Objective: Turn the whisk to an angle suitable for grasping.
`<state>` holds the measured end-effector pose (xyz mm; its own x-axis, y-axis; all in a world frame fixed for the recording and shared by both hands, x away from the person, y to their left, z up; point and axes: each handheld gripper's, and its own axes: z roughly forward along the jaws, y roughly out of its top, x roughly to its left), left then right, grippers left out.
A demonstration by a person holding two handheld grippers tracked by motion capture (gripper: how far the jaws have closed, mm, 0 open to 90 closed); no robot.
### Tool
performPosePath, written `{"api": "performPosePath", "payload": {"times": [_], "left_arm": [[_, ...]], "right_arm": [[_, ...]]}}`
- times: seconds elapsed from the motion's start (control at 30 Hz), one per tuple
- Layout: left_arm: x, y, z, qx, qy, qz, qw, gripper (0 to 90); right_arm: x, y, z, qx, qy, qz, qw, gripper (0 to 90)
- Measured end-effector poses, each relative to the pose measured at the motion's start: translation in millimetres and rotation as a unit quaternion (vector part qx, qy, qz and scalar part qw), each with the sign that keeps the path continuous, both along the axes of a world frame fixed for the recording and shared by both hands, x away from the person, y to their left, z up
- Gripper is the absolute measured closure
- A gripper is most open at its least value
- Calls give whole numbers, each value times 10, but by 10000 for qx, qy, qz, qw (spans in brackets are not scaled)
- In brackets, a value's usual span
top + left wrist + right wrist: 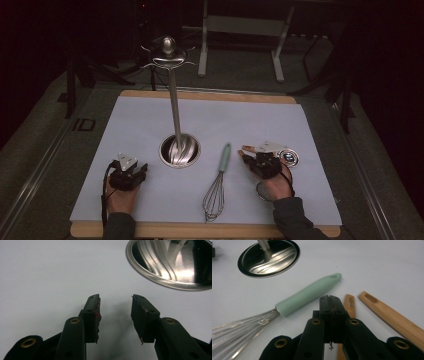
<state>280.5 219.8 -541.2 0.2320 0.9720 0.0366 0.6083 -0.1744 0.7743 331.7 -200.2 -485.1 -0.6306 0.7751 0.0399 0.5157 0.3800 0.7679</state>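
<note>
High view: whisk (218, 186) well inside mat (310, 150) edges.

A whisk (219, 182) lies between the left tongs (141, 170) and right tongs (243, 156), beside a steel stand (179, 150).

A white sheet (150, 120) covers most of a wooden board (210, 96), whose light edge shows along the far and near sides. The board lies on a grey surface (45, 165). Near the sheet's right edge sits a small round shiny metal piece (289, 157), perhaps a lid; the view is too dim to tell. A small dark rectangular outline (86, 124) marks the grey surface just left of the board. Behind, two pale frame legs (202, 55) stand on the floor.
</note>
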Motion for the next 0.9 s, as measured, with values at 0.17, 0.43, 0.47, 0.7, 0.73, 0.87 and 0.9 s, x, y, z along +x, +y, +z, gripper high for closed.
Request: {"api": "performPosePath", "payload": {"times": [0.17,0.43,0.47,0.7,0.73,0.87,0.9], "left_arm": [[1,-10,0,53,16,-14,10000,588],[2,-16,-2,73,15,-25,10000,585],[3,-16,-2,75,16,-27,10000,584],[5,-21,-3,106,31,-33,9999,581],[5,-23,-3,115,34,-32,9999,581],[5,-25,-4,127,28,-33,9999,580],[5,-25,-4,128,29,-35,9999,580]], "right_arm": [[37,161,-28,-56,133,107,9998,870],[97,418,-100,-39,369,154,9992,687],[116,450,-112,-42,465,194,9987,633],[161,544,-159,-205,681,67,9974,435],[166,554,-168,-211,707,26,9973,406],[196,597,-223,-284,846,-30,9960,364],[202,608,-238,-269,911,-10,9955,362]]}}
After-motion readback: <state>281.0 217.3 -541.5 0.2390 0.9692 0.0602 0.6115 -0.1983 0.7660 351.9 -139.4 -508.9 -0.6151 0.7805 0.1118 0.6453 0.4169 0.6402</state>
